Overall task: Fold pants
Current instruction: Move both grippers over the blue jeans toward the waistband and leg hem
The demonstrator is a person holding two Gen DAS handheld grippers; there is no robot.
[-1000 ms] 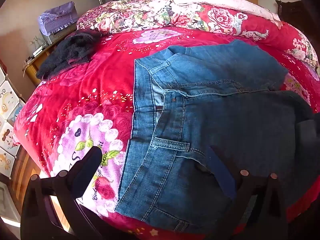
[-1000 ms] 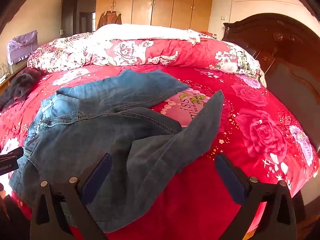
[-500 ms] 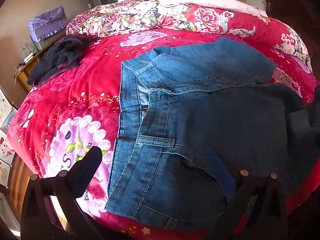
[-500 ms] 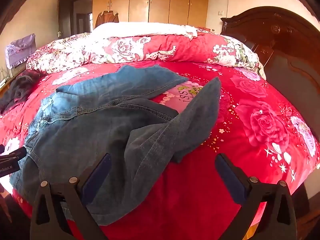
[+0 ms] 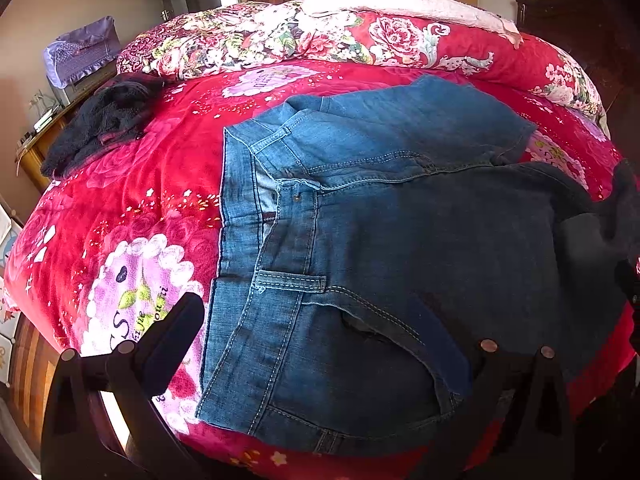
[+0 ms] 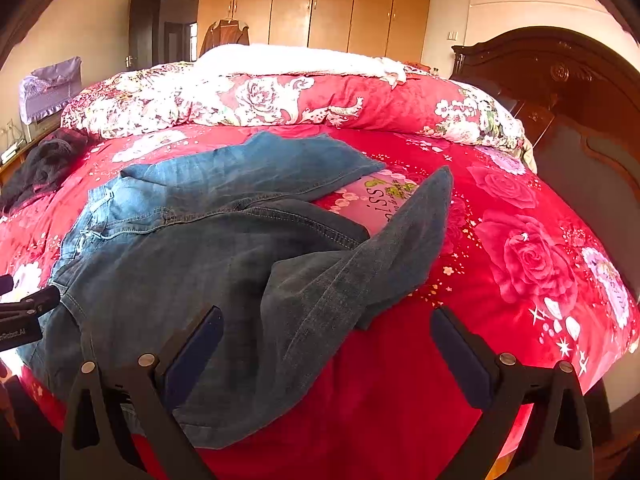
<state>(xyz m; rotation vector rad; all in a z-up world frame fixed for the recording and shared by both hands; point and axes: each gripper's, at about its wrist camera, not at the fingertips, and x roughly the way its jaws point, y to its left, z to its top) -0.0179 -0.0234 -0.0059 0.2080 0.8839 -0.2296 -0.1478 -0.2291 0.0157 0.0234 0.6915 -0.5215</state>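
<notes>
Two shadowed patches hide the jeans (image 5: 360, 240) detail toward 3 o'clock, on the red bed (image 5: 132, 184). Left gripper (image 5: 316, 328) hangs spread wide over the waistband; right gripper (image 6: 326, 332) gapes over a folded leg, holding nothing.

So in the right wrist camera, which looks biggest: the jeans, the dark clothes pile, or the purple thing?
1. jeans
2. dark clothes pile
3. purple cover, though it's farther away, so the last two are unsure.
</notes>
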